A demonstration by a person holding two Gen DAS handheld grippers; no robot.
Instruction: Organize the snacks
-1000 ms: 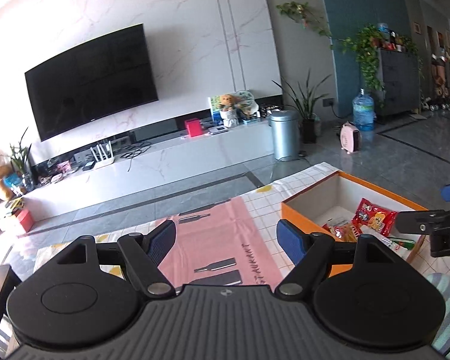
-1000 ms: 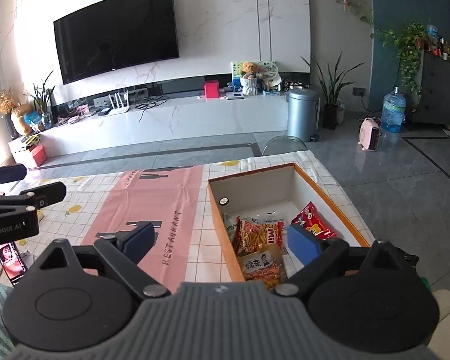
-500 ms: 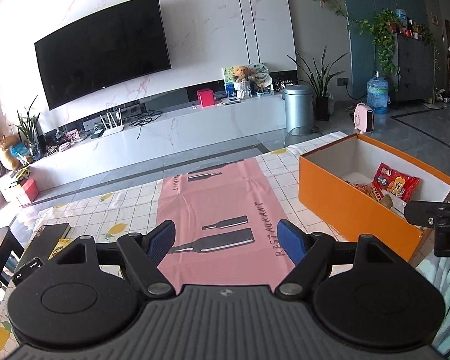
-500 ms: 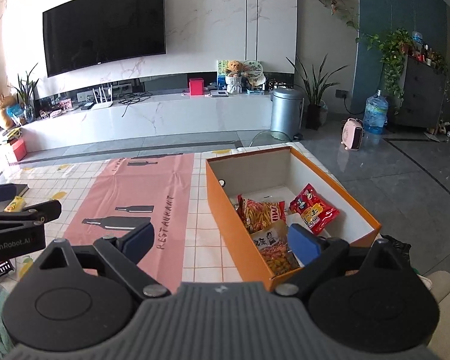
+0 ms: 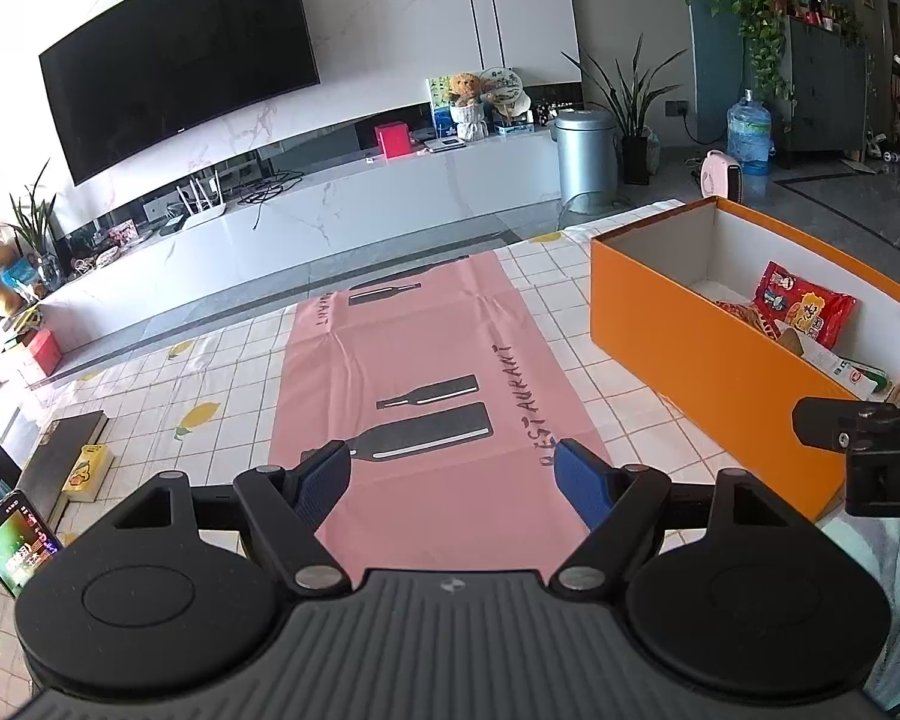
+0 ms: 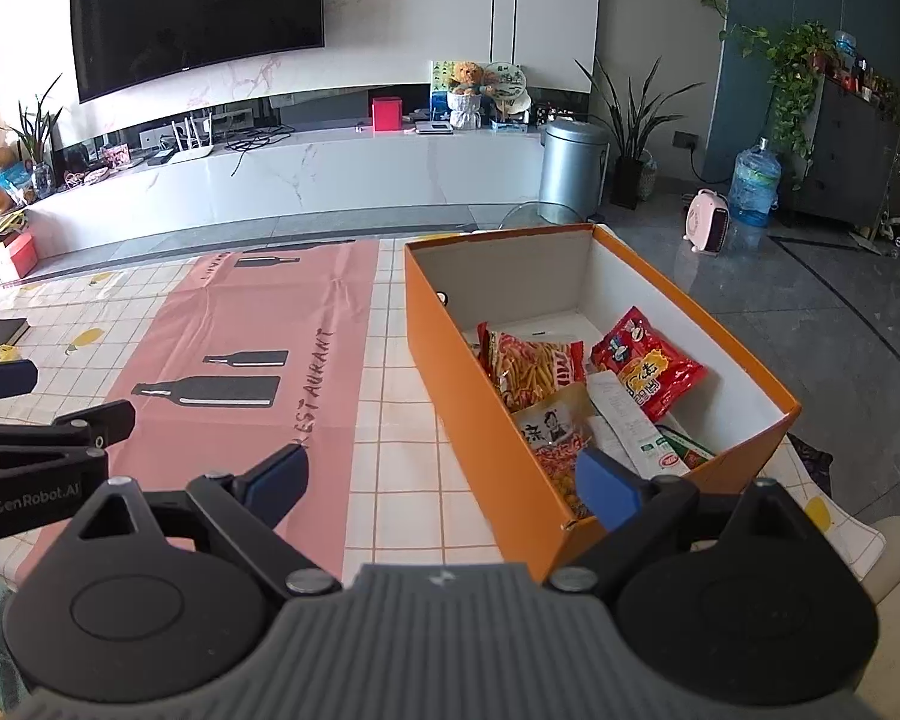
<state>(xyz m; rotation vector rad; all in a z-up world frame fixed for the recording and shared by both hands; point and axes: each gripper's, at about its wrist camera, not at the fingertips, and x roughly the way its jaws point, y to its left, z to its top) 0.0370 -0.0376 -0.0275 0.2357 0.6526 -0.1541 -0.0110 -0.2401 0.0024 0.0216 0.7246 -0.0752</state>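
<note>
The snacks sit in the orange box [image 6: 570,420] at the table's right side, at about 1 o'clock in the right wrist view. A striped chip bag [image 6: 534,363] lies against the left wall, a red bag [image 6: 645,363] leans toward the right wall at 2 o'clock from it, a tan bag [image 6: 552,429] overlaps the chip bag's near end, and a white-and-green pack [image 6: 636,432] lies along the box's length just beside the tan one. They overlap loosely, heaped toward the near end, while the far end of the box is bare; that looks like dropping in rather than arranging, so I judge the sorting nearly done or awaiting a tidy.

The box has no lid and its long side runs away from the person, which leaves the top free for reaching in from above.

The right hand-held gripper [image 6: 444,483] hangs over the table's near edge with its jaws spread wide and nothing between them; its right pad [image 6: 606,489] stands in front of the box's near corner. The left hand-held gripper [image 5: 453,480] is likewise spread and empty, over the near end of the pink runner [image 5: 414,360], with the box at 2 o'clock from it.

No loose snack shows on the runner or the checked cloth [image 6: 384,360]. At the left view's 8 o'clock, a phone [image 5: 12,534] and a yellow pack [image 5: 87,471] beside a dark book [image 5: 69,450] rest near the table edge, well apart from the box; whether the yellow pack is a snack I cannot tell.
</note>
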